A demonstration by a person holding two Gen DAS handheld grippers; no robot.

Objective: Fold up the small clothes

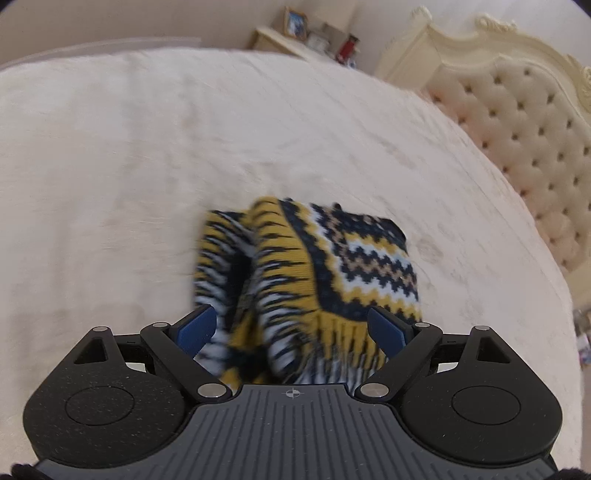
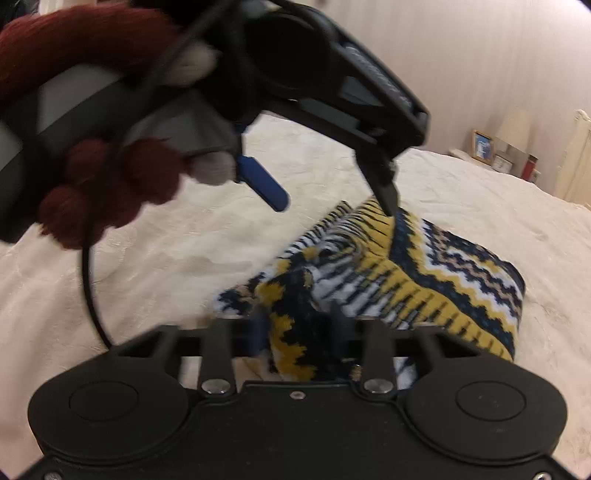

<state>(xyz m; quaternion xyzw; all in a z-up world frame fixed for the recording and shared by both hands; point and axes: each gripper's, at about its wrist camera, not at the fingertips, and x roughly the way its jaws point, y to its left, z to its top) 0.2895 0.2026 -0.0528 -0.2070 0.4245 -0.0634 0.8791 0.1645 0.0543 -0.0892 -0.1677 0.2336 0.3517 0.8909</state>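
Note:
A small knitted garment with yellow, navy and white zigzag bands (image 1: 332,266) lies bunched on the cream bedspread (image 1: 129,166). My left gripper (image 1: 291,328) is open just above it, blue pads on either side of its ribbed edge, gripping nothing. In the right wrist view the left gripper (image 2: 332,203) hangs over the garment (image 2: 424,273), one finger tip touching the knit. My right gripper (image 2: 299,332) is shut on a fold of the garment's near edge.
A tufted cream headboard (image 1: 517,122) stands at the right. A nightstand with a framed photo (image 1: 295,22), a lamp (image 2: 513,129) and small items is at the back. The gloved hand (image 2: 103,184) holding the left gripper fills the upper left of the right wrist view.

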